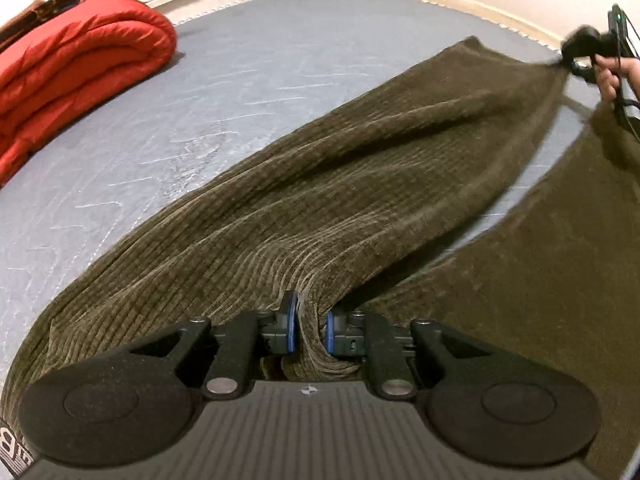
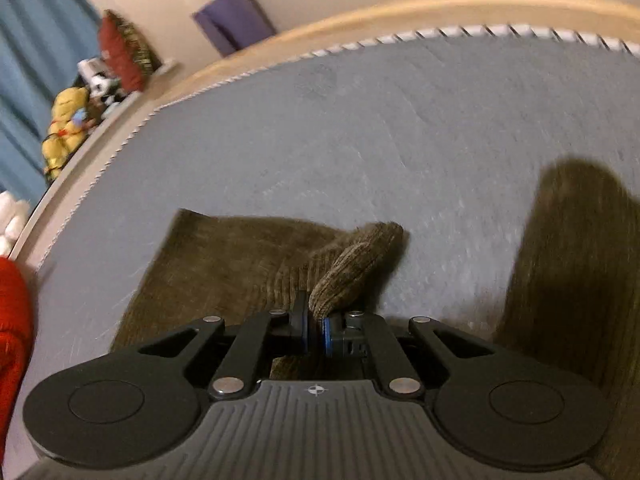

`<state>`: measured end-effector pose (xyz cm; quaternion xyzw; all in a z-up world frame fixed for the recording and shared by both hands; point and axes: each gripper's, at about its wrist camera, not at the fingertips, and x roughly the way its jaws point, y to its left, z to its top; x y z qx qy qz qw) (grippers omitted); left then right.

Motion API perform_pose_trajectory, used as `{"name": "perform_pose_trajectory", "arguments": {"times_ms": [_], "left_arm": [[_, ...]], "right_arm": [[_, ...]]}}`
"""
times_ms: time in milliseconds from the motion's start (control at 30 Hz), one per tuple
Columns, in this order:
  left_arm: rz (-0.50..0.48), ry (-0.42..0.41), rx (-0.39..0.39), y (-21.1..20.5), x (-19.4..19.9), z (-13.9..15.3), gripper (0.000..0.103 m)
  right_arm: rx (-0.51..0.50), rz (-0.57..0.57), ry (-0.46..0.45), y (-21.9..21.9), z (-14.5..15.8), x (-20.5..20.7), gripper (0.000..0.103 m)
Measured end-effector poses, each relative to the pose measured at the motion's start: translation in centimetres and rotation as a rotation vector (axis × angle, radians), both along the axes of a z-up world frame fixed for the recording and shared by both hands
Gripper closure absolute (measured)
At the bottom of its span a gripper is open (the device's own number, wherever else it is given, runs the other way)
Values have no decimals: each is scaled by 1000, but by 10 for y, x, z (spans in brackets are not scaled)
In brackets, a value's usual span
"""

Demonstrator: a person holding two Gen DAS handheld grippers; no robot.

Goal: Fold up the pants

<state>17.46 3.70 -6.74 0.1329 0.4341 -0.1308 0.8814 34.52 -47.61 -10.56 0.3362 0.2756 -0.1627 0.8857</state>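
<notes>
My left claw (image 1: 307,328) is pinched tight on a bunched ridge of the pants (image 1: 340,184), at the near end of one leg. My right claw (image 2: 316,330) is likewise clamped on a rolled fold of cloth at the far end of the same leg; seen from the left camera it holds that corner off to the far right (image 1: 576,62). The pants are olive-brown corduroy, spread along the grey mattress (image 1: 224,92), the held leg stretched between both claws and the other leg lying to the right. I judge the fabric thick, soft and limp, moderately heavy for cloth, with ribs that give the pads good purchase; it will sag wherever unsupported, so hem and waist edges are the sensible holds. The right view is blurred, so how many layers that claw has I cannot say. A folded red quilt (image 1: 76,60) sits at the far left, well apart from the pants. The mattress between looks free for laying the fold.
</notes>
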Motion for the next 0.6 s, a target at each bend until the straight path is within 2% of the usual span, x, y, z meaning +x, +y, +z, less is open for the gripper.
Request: {"name": "perform_pose_trajectory", "arguments": {"times_ms": [100,133,167,200,233,267,300,367,400,433,500,600], "left_arm": [[-35,31,-70,11,-4,12,88],[-65,48,-82,11,-5,14,88],[-89,67,-72,10,-5,12,88],[-112,88,-46,9,-7,8,87],[-130,114,-25,8,-9,3,79],[-134,121,-24,8,-12,3,76],[-126,111,-31,10,-15,6,71],[-107,76,-86,19,-23,24,62],[-99,56,-128,25,-28,34,54],[-83,29,-178,33,-33,47,47],[-58,-12,-217,43,-44,66,45],[-14,-90,-196,48,-62,85,45]], "right_arm": [[-108,19,-136,1,31,-18,97],[-131,4,-111,0,30,-17,97],[-135,-14,-38,-4,20,-21,97],[-111,-31,98,-8,6,-11,94],[-61,-35,199,-15,-4,0,87],[-3,-39,251,-19,-13,-1,86],[-5,-52,222,-21,-8,-6,87],[-111,-107,196,-13,13,-24,72],[-158,-105,172,-8,26,-32,62],[-177,-94,147,-7,35,-38,59],[-189,-69,89,-1,56,-59,59],[-222,23,-19,19,92,-94,58]]}}
